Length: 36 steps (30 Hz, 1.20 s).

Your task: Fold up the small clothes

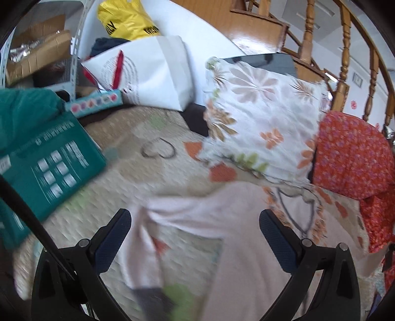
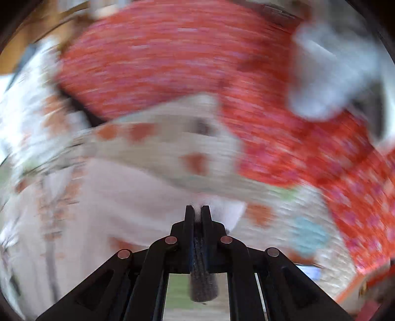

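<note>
A pale pink small garment (image 1: 237, 237) lies spread on the patterned bedspread (image 1: 138, 172), one sleeve-like strip trailing left and down. My left gripper (image 1: 195, 229) is open and empty, its jaws wide apart just above the garment. In the blurred right wrist view, my right gripper (image 2: 197, 210) is shut on an edge of the same pink garment (image 2: 123, 210), with cloth pinched between the fingers.
A teal box (image 1: 51, 163) lies at the left. A floral pillow (image 1: 261, 116) and a red floral cushion (image 1: 353, 153) stand at the back right. A white paper bag (image 1: 153, 74) and a yellow bag (image 1: 128, 19) sit behind. A wooden stair railing (image 1: 345, 49) is beyond.
</note>
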Each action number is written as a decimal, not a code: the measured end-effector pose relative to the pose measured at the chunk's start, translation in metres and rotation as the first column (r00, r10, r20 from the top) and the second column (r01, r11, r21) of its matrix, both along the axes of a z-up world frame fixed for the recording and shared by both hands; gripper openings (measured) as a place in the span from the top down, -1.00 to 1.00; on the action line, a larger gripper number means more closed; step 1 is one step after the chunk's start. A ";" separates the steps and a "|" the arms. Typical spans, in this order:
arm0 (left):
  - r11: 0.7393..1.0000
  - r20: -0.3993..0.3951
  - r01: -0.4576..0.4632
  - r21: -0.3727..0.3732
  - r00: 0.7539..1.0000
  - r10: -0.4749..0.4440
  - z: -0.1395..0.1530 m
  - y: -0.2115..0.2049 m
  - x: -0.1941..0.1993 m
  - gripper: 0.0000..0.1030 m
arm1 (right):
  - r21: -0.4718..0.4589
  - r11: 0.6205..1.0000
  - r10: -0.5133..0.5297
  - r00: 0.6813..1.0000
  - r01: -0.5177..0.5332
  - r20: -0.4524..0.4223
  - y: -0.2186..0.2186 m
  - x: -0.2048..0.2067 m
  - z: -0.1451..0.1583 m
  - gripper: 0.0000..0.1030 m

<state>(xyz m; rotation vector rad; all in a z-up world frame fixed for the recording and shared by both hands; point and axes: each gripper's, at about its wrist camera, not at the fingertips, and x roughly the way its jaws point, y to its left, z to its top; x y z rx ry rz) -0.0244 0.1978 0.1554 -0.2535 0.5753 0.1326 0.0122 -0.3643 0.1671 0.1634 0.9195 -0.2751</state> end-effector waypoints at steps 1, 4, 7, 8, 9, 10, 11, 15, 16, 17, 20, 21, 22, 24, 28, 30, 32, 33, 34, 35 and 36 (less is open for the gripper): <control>1.000 0.005 -0.012 0.003 1.000 0.012 0.002 0.007 0.000 -1.00 | 0.019 0.998 0.062 0.998 -0.062 -0.001 0.030 0.015 0.001 0.88; 0.996 0.026 -0.086 -0.024 0.996 0.086 0.003 0.039 -0.006 -1.00 | 0.078 0.969 0.234 0.972 -0.233 -0.012 0.130 0.055 -0.009 0.88; 0.991 0.009 -0.122 -0.055 0.992 0.123 0.000 0.062 -0.012 -1.00 | 0.116 0.908 0.409 0.912 -0.403 -0.032 0.238 0.092 -0.031 0.88; 0.988 0.008 -0.141 -0.062 0.990 0.142 0.000 0.069 -0.014 -1.00 | 0.125 0.887 0.452 0.891 -0.444 -0.044 0.269 0.101 -0.041 0.88; 0.986 0.007 -0.151 -0.067 0.988 0.152 -0.001 0.073 -0.016 -1.00 | 0.144 0.858 0.504 0.862 -0.493 -0.054 0.303 0.111 -0.055 0.87; 0.984 0.004 -0.159 -0.077 0.987 0.160 -0.001 0.077 -0.017 -1.00 | 0.175 0.820 0.562 0.825 -0.546 -0.057 0.331 0.121 -0.067 0.85; 0.983 0.000 -0.163 -0.087 0.987 0.163 -0.002 0.081 -0.019 -1.00 | 0.187 0.797 0.594 0.802 -0.575 -0.066 0.347 0.125 -0.074 0.79; 0.980 -0.002 -0.174 -0.094 0.985 0.175 -0.003 0.090 -0.024 -1.00 | 0.196 0.768 0.617 0.786 -0.610 0.032 0.377 0.127 -0.067 0.46; 0.980 -0.002 -0.176 -0.094 0.984 0.177 -0.003 0.092 -0.025 -1.00 | 0.208 0.769 0.601 0.795 -0.604 0.085 0.373 0.123 -0.059 0.21; 0.979 -0.008 -0.177 -0.096 0.984 0.177 -0.004 0.094 -0.026 -1.00 | 0.199 0.781 0.577 0.805 -0.593 0.134 0.365 0.117 -0.051 -0.29; 0.971 -0.038 -0.192 -0.139 0.981 0.189 -0.010 0.100 -0.026 -1.00 | 0.108 0.827 0.542 0.833 -0.552 0.110 0.346 0.111 -0.045 -0.40; 0.968 -0.046 -0.197 -0.156 0.980 0.192 -0.011 0.101 -0.027 -1.00 | 0.082 0.839 0.536 0.843 -0.537 0.042 0.339 0.111 -0.052 -0.29; 0.962 -0.056 -0.202 -0.183 0.979 0.195 -0.013 0.103 -0.027 -1.00 | 0.072 0.843 0.534 0.845 -0.532 -0.007 0.335 0.108 -0.060 -0.12; 0.952 -0.058 -0.203 -0.231 0.979 0.195 -0.014 0.104 -0.028 -1.00 | 0.090 0.836 0.547 0.833 -0.541 -0.081 0.327 0.103 -0.081 0.40; 0.959 -0.043 -0.201 -0.199 0.979 0.197 -0.009 0.095 -0.025 -1.00 | 0.085 0.830 0.558 0.816 -0.552 -0.153 0.330 0.105 -0.120 0.40; 0.963 -0.043 -0.208 -0.173 0.978 0.203 -0.009 0.093 -0.024 -1.00 | 0.106 0.826 0.563 0.812 -0.553 -0.156 0.339 0.112 -0.134 0.40; 0.962 -0.054 -0.224 -0.153 0.974 0.218 -0.011 0.096 -0.024 -1.00 | 0.110 0.824 0.566 0.806 -0.555 -0.172 0.354 0.122 -0.147 0.40; 0.958 -0.063 -0.243 -0.151 0.970 0.236 -0.013 0.101 -0.024 -1.00 | 0.119 0.817 0.576 0.795 -0.564 -0.189 0.363 0.128 -0.152 0.37; 0.954 -0.067 -0.260 -0.152 0.965 0.252 -0.014 0.105 -0.024 -1.00 | 0.096 0.815 0.579 0.793 -0.572 -0.190 0.371 0.131 -0.155 0.35; 0.946 -0.072 -0.285 -0.155 0.958 0.277 -0.015 0.110 -0.026 -1.00 | 0.054 0.814 0.578 0.796 -0.579 -0.180 0.379 0.132 -0.153 0.35; 0.941 -0.076 -0.299 -0.158 0.954 0.290 -0.016 0.115 -0.027 -1.00 | 0.035 0.804 0.589 0.787 -0.594 -0.184 0.388 0.134 -0.152 0.35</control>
